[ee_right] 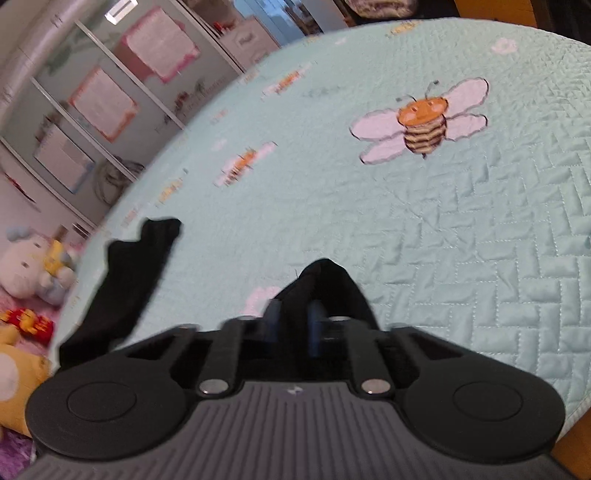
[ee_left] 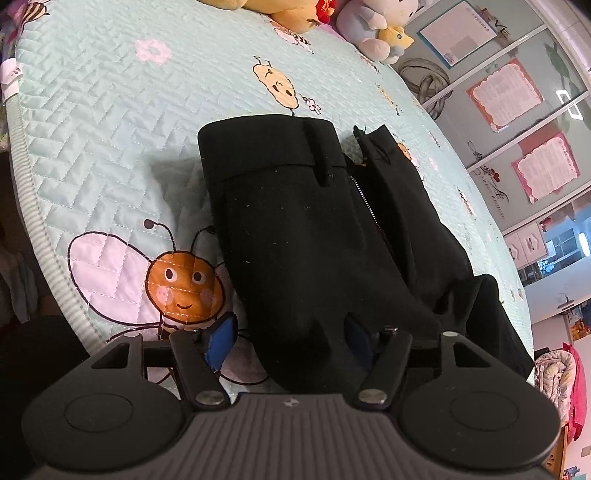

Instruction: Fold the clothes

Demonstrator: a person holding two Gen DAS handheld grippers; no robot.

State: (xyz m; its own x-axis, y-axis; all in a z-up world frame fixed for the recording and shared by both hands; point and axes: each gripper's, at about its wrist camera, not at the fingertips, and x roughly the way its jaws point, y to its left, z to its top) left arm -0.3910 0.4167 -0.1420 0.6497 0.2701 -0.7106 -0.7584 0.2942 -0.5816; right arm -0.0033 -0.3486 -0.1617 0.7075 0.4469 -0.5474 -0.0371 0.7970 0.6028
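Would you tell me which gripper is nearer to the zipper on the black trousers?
Left. The left gripper sits at the trousers, just below the zipper. The right gripper pinches black cloth, with no zipper visible in its view.

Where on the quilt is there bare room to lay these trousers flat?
Widest free patch: the pale green quilted bedspread ahead of the right gripper, around the big bee print. Another lies left of the black trousers, up to the quilt's ribbed edge. It is crowded where the plush toys sit.
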